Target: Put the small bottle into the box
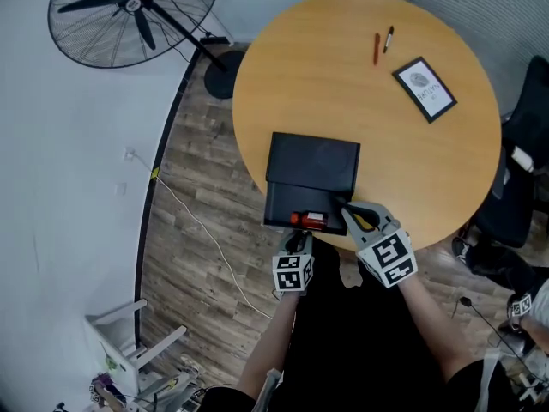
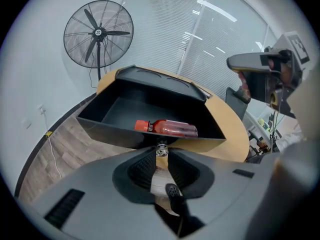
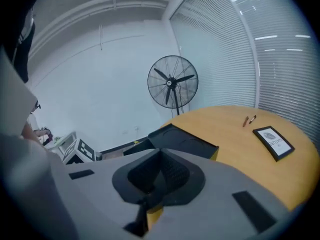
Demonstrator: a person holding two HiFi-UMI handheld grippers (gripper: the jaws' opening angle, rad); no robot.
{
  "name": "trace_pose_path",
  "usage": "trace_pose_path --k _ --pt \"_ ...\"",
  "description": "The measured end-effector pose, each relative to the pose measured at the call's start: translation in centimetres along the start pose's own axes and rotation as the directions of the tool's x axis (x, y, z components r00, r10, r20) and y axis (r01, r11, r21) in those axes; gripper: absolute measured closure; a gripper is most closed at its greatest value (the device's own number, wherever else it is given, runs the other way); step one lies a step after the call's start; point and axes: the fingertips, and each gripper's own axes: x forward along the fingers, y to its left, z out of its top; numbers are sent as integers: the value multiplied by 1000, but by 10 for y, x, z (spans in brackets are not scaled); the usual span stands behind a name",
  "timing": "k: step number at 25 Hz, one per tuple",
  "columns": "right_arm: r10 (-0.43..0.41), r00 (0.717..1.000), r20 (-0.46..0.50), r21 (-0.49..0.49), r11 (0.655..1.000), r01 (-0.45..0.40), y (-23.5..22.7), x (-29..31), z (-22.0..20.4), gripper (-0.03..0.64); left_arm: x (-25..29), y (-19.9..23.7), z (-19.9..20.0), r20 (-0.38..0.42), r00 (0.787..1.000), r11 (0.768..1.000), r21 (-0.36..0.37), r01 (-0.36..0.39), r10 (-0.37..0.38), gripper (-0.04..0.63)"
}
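Lying on its side in the open black box [image 2: 115,134], the small bottle [image 2: 167,127] shows red with an orange cap, close behind the front wall; the box stands at the near edge of the round wooden table [image 1: 343,75]; the left gripper [image 1: 296,239] pinches a small metal clasp [image 2: 161,147] on that front wall between its jaw tips; the right gripper [image 3: 160,154] is clenched on nothing, jaws together, above the box's right front corner.
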Motion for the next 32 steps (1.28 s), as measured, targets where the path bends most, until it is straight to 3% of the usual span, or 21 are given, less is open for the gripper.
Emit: trace_pose_path --k 9,21,32 --pt "-42 995 94 67 997 36 -12 -51 13 607 4 7 15 15 1000 1000 12 -11 10 529" --pt "-123 986 109 149 983 106 -26 -89 -6 607 24 8 51 38 999 999 45 -1 0 529" --pt "-136 984 112 147 982 119 -26 -112 -12 607 48 11 82 67 998 999 47 -5 1 529"
